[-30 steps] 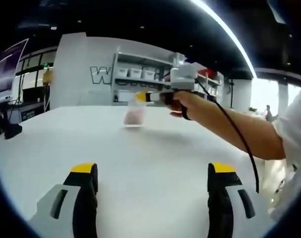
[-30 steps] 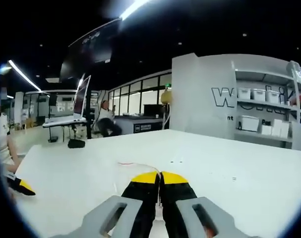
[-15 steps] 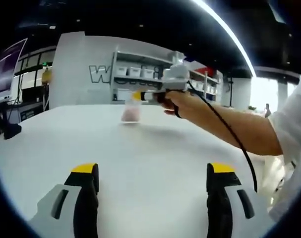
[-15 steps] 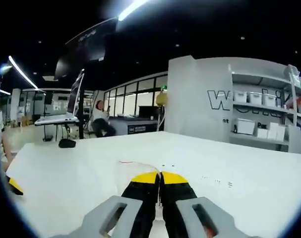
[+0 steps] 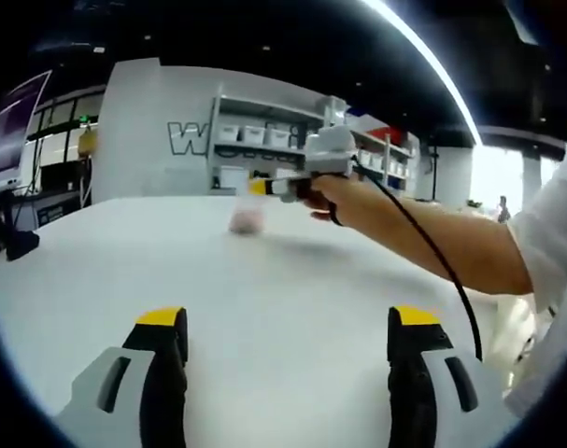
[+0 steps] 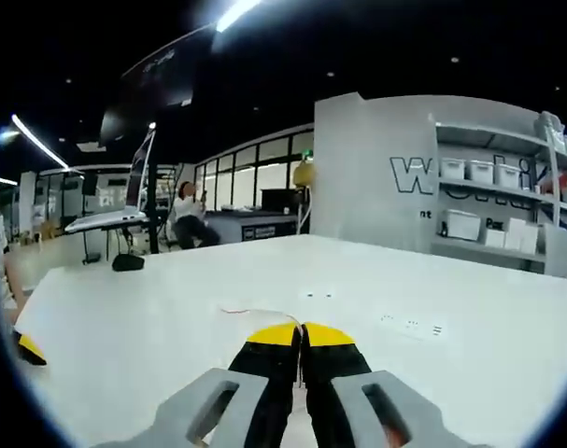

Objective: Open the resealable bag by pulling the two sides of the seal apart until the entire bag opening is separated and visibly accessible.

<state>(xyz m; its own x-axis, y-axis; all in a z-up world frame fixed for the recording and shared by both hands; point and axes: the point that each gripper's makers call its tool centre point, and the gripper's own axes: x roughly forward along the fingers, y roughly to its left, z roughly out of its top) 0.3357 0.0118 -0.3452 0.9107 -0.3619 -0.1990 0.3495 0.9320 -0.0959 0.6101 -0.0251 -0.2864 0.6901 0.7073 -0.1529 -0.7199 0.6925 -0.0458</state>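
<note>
— Two grippers are in play; how do their fingers stand?

— In the left gripper view, the left gripper (image 5: 289,345) hangs low over the broad white surface (image 5: 264,289) with its black, yellow-tipped fingers (image 5: 162,350) spread wide apart, nothing between them. The right gripper (image 6: 302,334) has its fingers pressed together, clamped on the thin top edge of the clear resealable plastic bag (image 6: 255,315).

— Where is that bag?

— In the left gripper view it hangs at about 12 o'clock, well beyond the left gripper: a small transparent pouch (image 5: 247,215) with pinkish contents, its lower end at or just above the surface; whether it touches, I cannot tell. The right gripper (image 5: 261,186) pinches its top, held by a hand (image 5: 344,198) reaching in from 3 o'clock with a black cable (image 5: 432,271) trailing along the forearm.

— And behind it?

— Grey shelving with white storage boxes (image 5: 255,136) stands by a white wall.
</note>
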